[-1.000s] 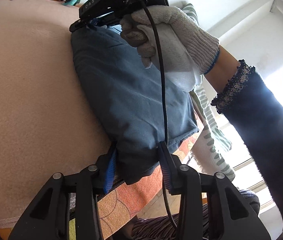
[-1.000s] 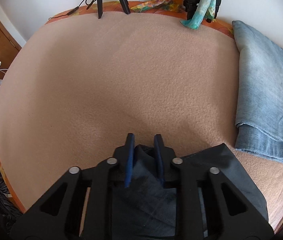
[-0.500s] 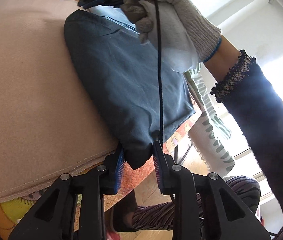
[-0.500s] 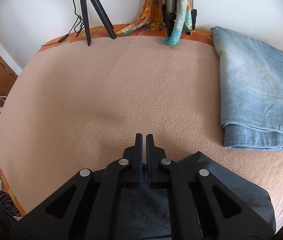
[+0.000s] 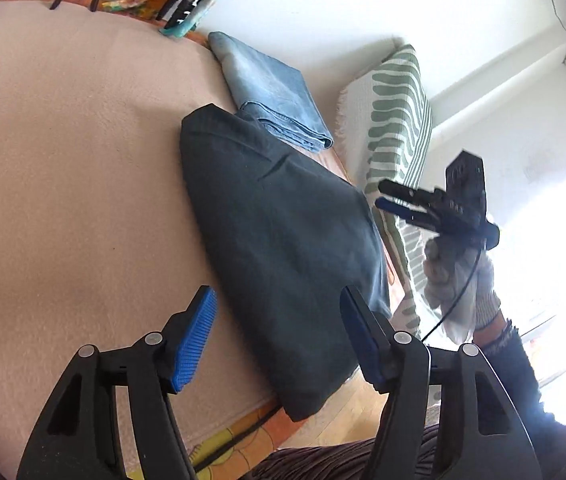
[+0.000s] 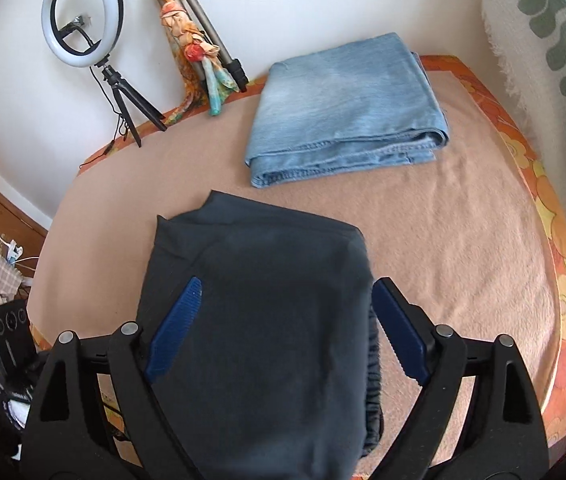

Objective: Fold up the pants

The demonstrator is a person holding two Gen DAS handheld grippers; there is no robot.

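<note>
The dark blue-grey pants (image 5: 283, 240) lie folded into a compact rectangle on the peach blanket (image 5: 63, 200), near its front right edge. My left gripper (image 5: 275, 316) is open and empty, raised just in front of the pants' near end. My right gripper (image 6: 283, 300) is open and empty above the same folded pants (image 6: 259, 320). It also shows in the left wrist view (image 5: 395, 198), lifted off to the right in a white-gloved hand.
A folded light blue pair of jeans (image 6: 347, 108) lies behind the dark pants. A ring light on a tripod (image 6: 83, 32) and a scarf-wrapped tripod (image 6: 195, 40) stand at the back wall. A green-striped cloth (image 5: 399, 120) hangs right of the table.
Both grippers were shut on the dark pants' edges, carrying them over the blanket. Both have let go, opened and pulled back. The pants now lie flat in front of the jeans.
</note>
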